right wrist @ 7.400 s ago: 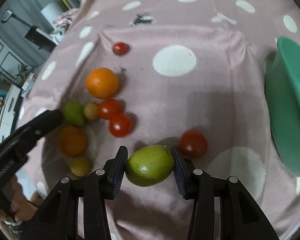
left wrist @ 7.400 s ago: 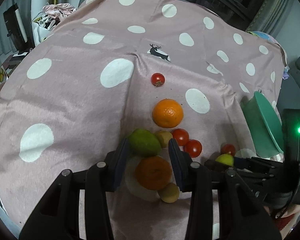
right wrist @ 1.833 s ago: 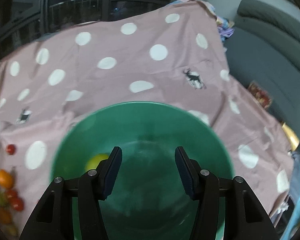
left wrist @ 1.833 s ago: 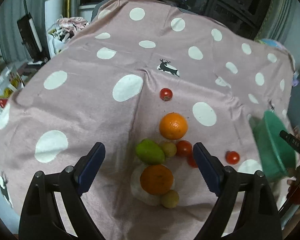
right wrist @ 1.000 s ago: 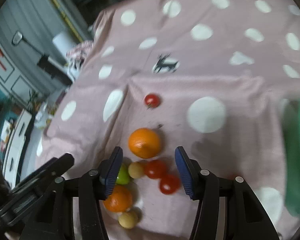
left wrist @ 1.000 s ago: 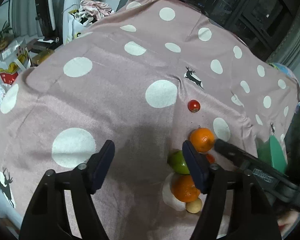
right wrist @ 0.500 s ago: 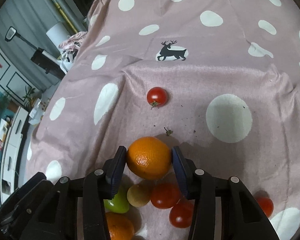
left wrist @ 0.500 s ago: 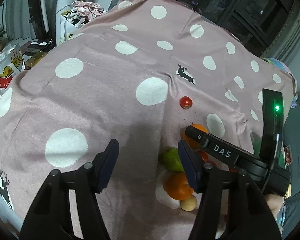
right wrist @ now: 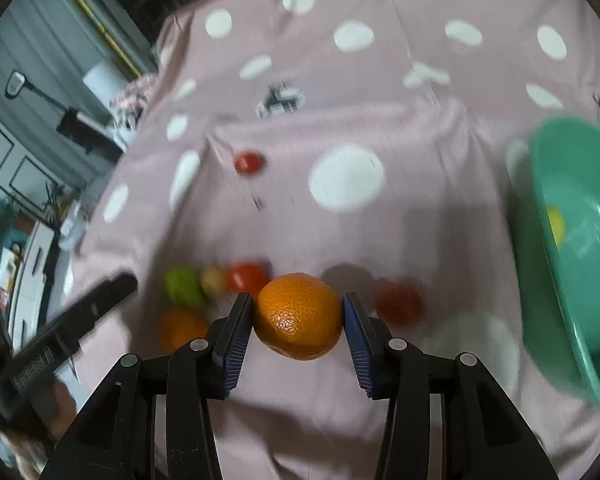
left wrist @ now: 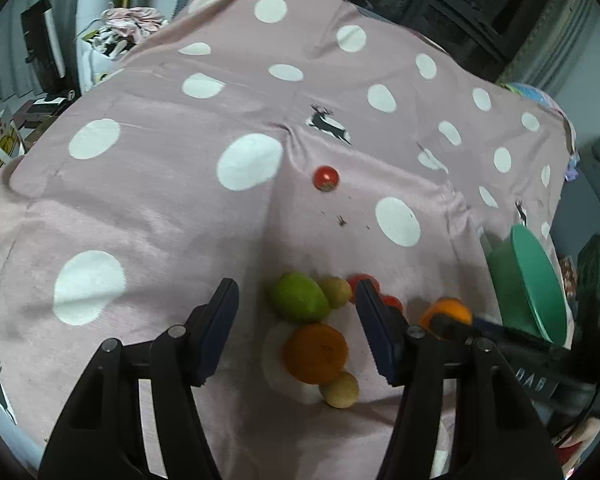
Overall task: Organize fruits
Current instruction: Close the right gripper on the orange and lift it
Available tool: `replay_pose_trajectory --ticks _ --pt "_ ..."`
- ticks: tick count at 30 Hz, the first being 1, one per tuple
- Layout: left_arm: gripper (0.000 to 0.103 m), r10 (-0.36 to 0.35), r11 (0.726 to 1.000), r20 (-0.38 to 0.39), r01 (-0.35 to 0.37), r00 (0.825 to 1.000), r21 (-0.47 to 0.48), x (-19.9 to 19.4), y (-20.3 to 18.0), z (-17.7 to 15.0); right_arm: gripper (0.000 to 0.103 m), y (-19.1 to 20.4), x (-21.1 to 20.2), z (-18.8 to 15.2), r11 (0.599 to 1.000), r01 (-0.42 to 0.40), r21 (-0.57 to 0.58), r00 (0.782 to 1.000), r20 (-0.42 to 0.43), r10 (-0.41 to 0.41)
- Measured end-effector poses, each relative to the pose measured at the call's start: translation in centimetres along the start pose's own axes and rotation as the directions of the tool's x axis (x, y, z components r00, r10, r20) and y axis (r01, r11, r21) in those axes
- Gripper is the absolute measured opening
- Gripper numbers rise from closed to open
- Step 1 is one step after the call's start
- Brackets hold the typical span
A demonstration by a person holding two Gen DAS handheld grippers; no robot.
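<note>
The right tongs (right wrist: 298,330) hold an orange (right wrist: 298,316) near the green bowl (right wrist: 572,264), which contains one yellowish fruit (right wrist: 555,225). The left tongs (left wrist: 296,330) hang half open and empty over a green mango (left wrist: 298,298), second orange (left wrist: 316,354) and tomatoes, all waiting left of the bowl.

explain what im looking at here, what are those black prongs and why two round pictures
No robot: a person carries a hand-held gripper in each hand, each with a fisheye camera looking along its two black fingers. The right hand-held gripper is clamped on an orange, beside a green bowl with a yellowish fruit inside. The left hand-held gripper is open and empty above a green fruit, another orange, two small tan fruits and some tomatoes on the dotted pink cloth. One tomato lies apart.
</note>
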State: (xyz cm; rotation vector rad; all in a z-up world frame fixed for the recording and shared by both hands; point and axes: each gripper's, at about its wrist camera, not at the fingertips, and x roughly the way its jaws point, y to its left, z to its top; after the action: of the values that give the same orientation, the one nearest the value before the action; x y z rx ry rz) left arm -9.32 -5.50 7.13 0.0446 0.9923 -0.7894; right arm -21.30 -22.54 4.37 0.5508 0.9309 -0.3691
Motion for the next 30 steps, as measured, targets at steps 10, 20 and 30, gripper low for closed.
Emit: replay_pose_trajectory --ticks 10,20,30 --pt "0.059 -0.039 0.997 -0.059 0.043 0.997 0.062 1.3 -2.3 -1.1 0.047 -0.6 1.5 -0.6 1.0 -0.019 -0.002 0.996 -0.087 0.019" --pt "0.059 -0.135 0.987 -0.103 0.143 0.986 0.075 1.6 -4.2 -2.1 0.047 -2.0 -1.1 -0.3 0.997 -0.07 0.046 0.998 0.007 0.069" --pt "0.056 -0.219 0.966 -0.177 0.238 0.96 0.099 3.7 -7.1 -3.3 0.046 -3.3 -1.4 0.7 0.987 -0.106 0.118 0.992 0.082 0.097"
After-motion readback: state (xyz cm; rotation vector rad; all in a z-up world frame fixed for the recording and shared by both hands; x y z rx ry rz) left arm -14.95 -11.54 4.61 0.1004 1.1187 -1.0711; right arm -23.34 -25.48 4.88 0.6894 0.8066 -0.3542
